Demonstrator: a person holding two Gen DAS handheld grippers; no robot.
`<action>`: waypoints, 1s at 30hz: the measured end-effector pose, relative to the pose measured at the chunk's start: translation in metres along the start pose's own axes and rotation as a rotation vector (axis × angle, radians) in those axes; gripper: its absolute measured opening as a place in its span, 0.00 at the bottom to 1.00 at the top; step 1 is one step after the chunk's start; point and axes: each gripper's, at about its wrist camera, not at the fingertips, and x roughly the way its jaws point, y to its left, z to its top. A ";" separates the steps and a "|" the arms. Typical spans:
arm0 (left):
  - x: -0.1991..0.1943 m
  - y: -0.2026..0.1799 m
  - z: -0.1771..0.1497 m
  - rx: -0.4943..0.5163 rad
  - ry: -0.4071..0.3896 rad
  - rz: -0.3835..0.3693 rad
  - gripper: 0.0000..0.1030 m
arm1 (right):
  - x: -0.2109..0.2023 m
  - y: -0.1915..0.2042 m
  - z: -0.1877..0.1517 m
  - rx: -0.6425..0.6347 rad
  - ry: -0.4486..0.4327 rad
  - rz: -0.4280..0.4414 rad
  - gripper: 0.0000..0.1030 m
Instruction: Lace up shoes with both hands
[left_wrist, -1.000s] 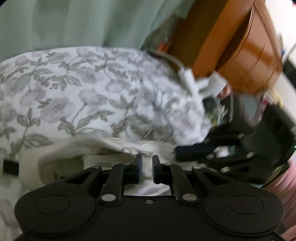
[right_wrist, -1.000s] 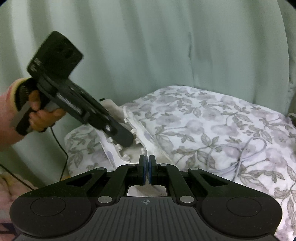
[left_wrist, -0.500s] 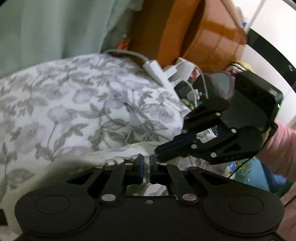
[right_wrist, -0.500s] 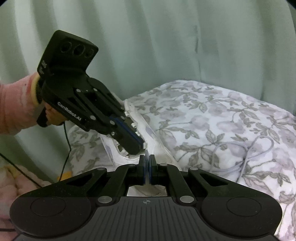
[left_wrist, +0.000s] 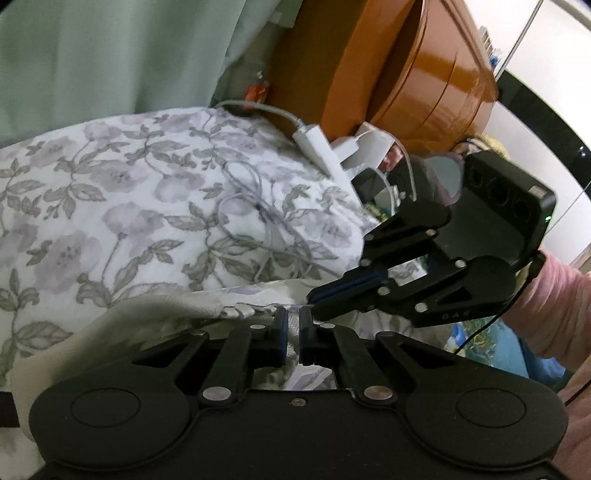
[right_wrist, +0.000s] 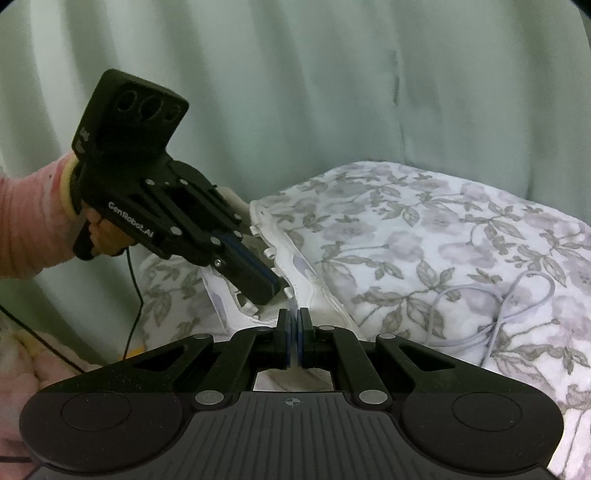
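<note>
Both grippers meet at the white shoe (right_wrist: 295, 266) on the floral quilt (right_wrist: 443, 236). Right gripper (right_wrist: 294, 332) pinches a thin lace end; left gripper (left_wrist: 291, 330) looks slightly apart. Eyelets look mostly unlaced, plenty left.

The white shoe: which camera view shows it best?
The right wrist view. There the shoe shows its open top and both rows of lace loops, beside the left gripper. The left wrist view shows only its blurred rim behind the fingers.
</note>
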 end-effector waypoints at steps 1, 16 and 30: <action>0.002 0.001 0.001 -0.002 0.007 0.001 0.03 | 0.000 0.000 0.000 -0.004 0.002 0.002 0.02; -0.003 -0.001 0.000 -0.016 0.022 0.036 0.07 | 0.009 -0.004 0.018 -0.160 0.083 0.056 0.02; -0.009 -0.005 -0.002 -0.028 0.015 0.068 0.11 | 0.017 0.001 0.034 -0.315 0.176 0.075 0.03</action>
